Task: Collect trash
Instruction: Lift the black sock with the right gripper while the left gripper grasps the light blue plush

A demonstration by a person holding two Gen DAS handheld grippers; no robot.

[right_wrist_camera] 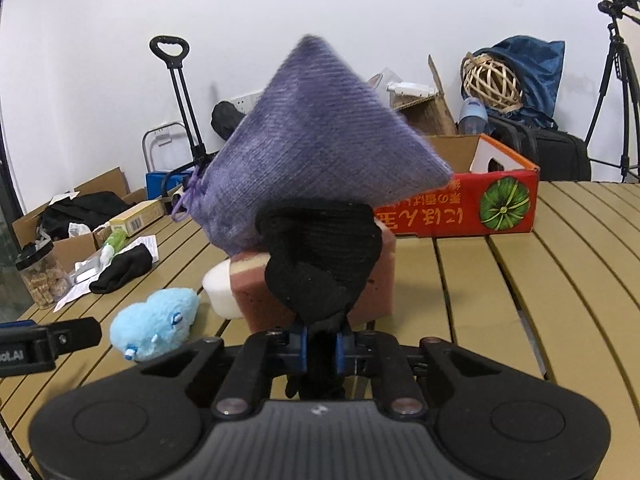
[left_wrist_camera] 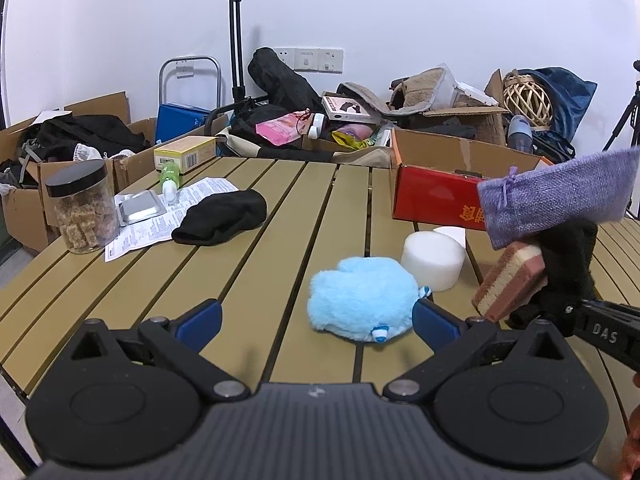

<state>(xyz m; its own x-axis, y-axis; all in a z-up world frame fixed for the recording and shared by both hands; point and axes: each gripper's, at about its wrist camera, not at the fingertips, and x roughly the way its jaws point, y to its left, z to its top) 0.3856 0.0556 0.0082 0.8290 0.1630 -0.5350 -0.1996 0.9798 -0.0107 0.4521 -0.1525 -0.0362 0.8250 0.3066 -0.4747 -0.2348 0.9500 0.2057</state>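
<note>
Blocking the red box (right_wrist_camera: 460, 212), a purple pouch (right_wrist_camera: 316, 140) tops black cloth (right_wrist_camera: 320, 256) clamped in right jaws; left jaws apart.

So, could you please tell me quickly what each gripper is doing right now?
Left gripper: open, holding nothing.
Right gripper: shut on the black cloth.

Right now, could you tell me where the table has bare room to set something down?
The widest bare stretch of table lies between the black cloth and the red box. Another lies right of the red box, in the right wrist view. It is crowded by the jar and paper, and around the blue plush and white foam.
</note>
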